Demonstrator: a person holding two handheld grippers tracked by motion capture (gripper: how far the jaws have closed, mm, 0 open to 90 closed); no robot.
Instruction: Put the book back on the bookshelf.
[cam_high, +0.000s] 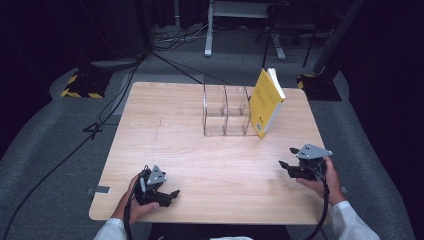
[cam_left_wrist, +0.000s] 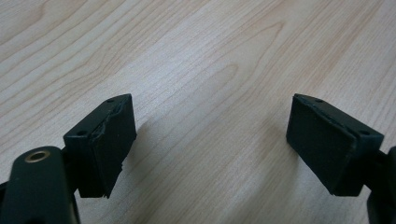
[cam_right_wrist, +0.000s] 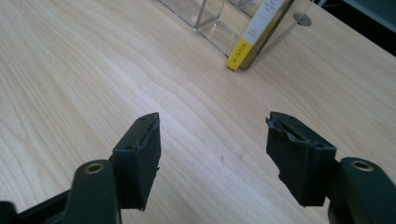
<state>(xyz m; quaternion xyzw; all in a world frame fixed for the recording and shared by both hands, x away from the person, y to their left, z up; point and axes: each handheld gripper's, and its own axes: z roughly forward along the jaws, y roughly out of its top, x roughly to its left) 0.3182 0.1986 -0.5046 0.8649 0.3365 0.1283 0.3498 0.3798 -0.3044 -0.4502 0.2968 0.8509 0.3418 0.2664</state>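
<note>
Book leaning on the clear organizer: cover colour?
Yellow book; clearest in the high view.

Pale wooden counter spreads under both pairs of jaws. Clear divided box stands well ahead of the right jaws, upright.

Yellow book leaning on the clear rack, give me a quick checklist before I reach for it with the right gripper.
1. Right gripper open with nothing between its jaws: ok.
2. Left gripper open and empty: ok.
3. Yellow book standing tilted against the clear rack: ok.
4. Bare table between right gripper and book: ok.
5. Book's foot steady on the table: cannot tell.
6. Rack compartments free for the book: ok, they look empty.
</note>
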